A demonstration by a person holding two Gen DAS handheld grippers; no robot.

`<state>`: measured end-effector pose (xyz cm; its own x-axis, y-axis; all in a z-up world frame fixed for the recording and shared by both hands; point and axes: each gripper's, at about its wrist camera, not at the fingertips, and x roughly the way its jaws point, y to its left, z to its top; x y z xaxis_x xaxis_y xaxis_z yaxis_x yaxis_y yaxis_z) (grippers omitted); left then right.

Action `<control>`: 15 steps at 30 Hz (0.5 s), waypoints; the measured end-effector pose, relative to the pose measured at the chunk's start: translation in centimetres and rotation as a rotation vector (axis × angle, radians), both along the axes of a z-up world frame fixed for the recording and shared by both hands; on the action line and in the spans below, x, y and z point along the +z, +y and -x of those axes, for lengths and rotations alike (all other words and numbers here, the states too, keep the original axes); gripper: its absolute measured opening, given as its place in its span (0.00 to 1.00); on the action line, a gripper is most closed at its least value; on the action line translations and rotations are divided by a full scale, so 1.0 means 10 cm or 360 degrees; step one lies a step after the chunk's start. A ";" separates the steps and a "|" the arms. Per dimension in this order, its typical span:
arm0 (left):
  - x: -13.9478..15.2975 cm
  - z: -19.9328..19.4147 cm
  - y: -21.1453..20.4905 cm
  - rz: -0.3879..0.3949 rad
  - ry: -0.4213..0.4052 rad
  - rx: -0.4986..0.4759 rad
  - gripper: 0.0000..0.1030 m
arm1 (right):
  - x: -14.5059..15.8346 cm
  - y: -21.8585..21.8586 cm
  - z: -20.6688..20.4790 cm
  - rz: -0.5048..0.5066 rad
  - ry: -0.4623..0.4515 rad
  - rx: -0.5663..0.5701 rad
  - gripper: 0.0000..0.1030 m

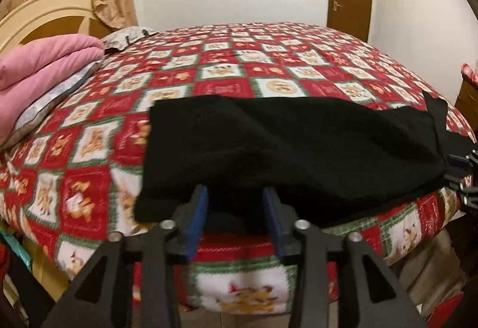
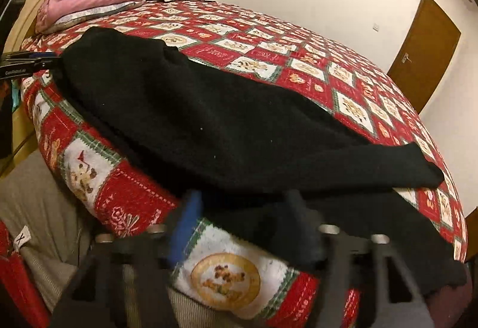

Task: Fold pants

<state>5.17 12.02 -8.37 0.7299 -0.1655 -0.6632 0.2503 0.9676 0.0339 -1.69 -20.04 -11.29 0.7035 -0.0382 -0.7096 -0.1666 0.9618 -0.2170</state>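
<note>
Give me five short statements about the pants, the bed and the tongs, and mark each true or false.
1. The pants are black. True.
2. The pants lie at the near edge of the bed. True.
3. The bed cover is plain blue. False: it is a red, white and green patchwork print.
4. The left tongs are clamped shut. False: the blue pads stand apart at the hem.
5. A pink folded blanket lies by the headboard. True.
</note>
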 end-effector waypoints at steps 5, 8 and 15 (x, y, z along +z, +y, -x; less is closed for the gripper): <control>0.13 0.15 0.39 0.0031 -0.0060 0.0156 0.51 | 0.35 -0.03 0.17 -0.0125 -0.0123 0.0030 0.63; 0.26 0.14 0.53 0.0016 -0.0121 0.0229 0.51 | 0.57 0.02 0.07 -0.0236 -0.0182 0.0087 0.63; 0.33 -0.15 0.57 0.0106 -0.0100 0.0271 0.53 | 0.73 0.61 -0.42 -0.0531 -0.0150 0.0339 0.63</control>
